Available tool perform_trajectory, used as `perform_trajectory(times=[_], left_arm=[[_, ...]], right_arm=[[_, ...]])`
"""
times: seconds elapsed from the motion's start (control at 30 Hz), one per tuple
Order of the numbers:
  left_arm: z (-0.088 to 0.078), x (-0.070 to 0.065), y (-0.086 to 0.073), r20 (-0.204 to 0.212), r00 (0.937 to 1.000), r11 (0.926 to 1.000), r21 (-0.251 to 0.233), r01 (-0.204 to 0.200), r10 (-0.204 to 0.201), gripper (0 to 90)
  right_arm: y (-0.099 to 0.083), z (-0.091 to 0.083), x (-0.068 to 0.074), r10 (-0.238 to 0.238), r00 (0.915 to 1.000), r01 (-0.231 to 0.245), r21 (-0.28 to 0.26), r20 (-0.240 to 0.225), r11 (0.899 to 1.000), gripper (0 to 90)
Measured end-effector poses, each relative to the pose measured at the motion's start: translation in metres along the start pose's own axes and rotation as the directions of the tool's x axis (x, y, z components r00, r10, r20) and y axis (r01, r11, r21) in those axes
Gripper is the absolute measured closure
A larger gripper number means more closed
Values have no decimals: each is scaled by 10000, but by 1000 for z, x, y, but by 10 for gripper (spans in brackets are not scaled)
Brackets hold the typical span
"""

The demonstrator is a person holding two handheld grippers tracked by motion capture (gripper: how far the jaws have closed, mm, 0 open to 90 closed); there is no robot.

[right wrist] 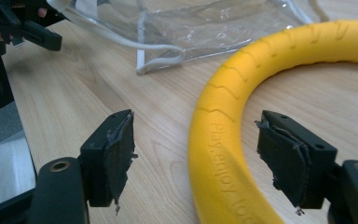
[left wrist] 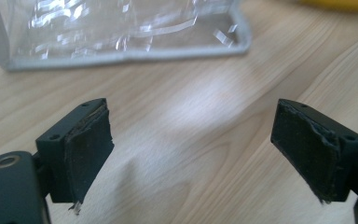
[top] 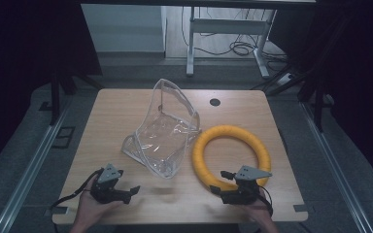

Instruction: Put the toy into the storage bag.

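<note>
A yellow foam ring [top: 230,155] lies flat on the right half of the wooden table [top: 126,104]. A clear plastic zip bag [top: 162,131] with a grey rim stands crumpled at the centre, touching the ring's left side. My right gripper [top: 220,182] is at the ring's near arc. In the right gripper view its jaws [right wrist: 196,158] stand open on either side of the ring [right wrist: 223,116], and the pads do not touch it. My left gripper [top: 128,182] rests low near the front left edge, open and holding nothing [left wrist: 198,149], pointing at the bag [left wrist: 121,32].
A dark round hole [top: 215,102] sits in the table near its far edge. Beyond the table stand the white legs of a desk [top: 223,29], with cables on the floor. Bare wood lies between the two grippers and along the left side.
</note>
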State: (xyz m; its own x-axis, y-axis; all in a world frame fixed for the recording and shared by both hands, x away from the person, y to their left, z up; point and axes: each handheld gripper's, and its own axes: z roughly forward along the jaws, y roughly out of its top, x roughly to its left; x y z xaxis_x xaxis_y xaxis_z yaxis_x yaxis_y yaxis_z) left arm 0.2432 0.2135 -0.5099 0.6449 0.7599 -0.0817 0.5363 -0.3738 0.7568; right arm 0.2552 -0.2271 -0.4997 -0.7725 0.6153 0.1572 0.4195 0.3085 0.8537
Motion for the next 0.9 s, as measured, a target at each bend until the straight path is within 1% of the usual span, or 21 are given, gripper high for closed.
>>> perform_trajectory(times=[0.07, 0.1, 0.23, 0.27, 0.3, 0.33, 0.37, 0.47, 0.5, 0.6, 0.67, 0.7, 0.73, 0.77, 0.8, 0.9], left_arm=[[-2, -1, 3, -231, 9995, 9997, -87, -226, 224, 125], [-3, -1, 4, -198, 9995, 9995, -174, -264, 260, 126], [-5, -5, 7, 106, 9995, 9990, -316, -307, 310, 143], [-5, -5, 8, 217, 9992, 9989, -331, -322, 329, 150], [-5, -4, 8, 367, 9990, 9991, -341, -247, 259, 154], [-5, -3, 9, 425, 9988, 9992, -329, -236, 250, 157], [-5, -2, 10, 403, 9989, 9992, -328, -242, 255, 163], [-5, -2, 10, 392, 9990, 9993, -317, -217, 229, 178], [-6, -2, 10, 358, 9991, 9994, -279, -208, 218, 181], [-9, -5, 7, 121, 9992, 9993, -87, -371, 372, 184], [-12, -6, 5, 70, 9990, 9991, -29, -433, 433, 187], [-12, -6, 5, 70, 9990, 9991, -29, -433, 433, 188], [-15, -7, 5, 119, 9991, 9991, 10, -419, 418, 189], [-16, -7, 4, 140, 9990, 9991, 9, -425, 424, 189], [-16, -8, 4, 127, 9991, 9992, 23, -408, 407, 191], [-16, -10, 2, 61, 9984, 9983, 153, -568, 567, 194]], right_arm=[[0, -3, -3, -37, 10000, 37, 18, 46, 10000, 256], [0, -5, -3, -67, 9999, 67, 33, 106, 10000, 253], [-2, -8, -7, -151, 9998, 147, 313, 154, 9994, 245], [-2, -8, -8, -165, 9998, 162, 378, 73, 9992, 245], [-1, -8, -8, -175, 9998, 172, 422, 55, 9990, 246], [0, -9, -9, -170, 9999, 170, 486, -14, 9987, 246], [2, -9, -10, -205, 9997, 213, 596, -138, 9980, 241], [10, -10, -12, -484, 9988, 493, 1074, -108, 9930, 247], [14, -11, -12, -538, 9984, 556, 1191, -182, 9913, 252], [24, -14, -13, -742, 9969, 772, 1430, -260, 9867, 271], [32, -15, -14, -1038, 9942, 1069, 1734, -270, 9790, 274], [32, -15, -14, -1038, 9942, 1069, 1734, -270, 9790, 274], [39, -15, -14, -1308, 9907, 1359, 2155, -378, 9670, 274], [42, -14, -15, -1387, 9893, 1453, 2366, -446, 9607, 274], [45, -13, -16, -1477, 9875, 1569, 2670, -545, 9508, 273], [54, -7, -18, -1910, 9782, 2076, 3744, -813, 9037, 267]])
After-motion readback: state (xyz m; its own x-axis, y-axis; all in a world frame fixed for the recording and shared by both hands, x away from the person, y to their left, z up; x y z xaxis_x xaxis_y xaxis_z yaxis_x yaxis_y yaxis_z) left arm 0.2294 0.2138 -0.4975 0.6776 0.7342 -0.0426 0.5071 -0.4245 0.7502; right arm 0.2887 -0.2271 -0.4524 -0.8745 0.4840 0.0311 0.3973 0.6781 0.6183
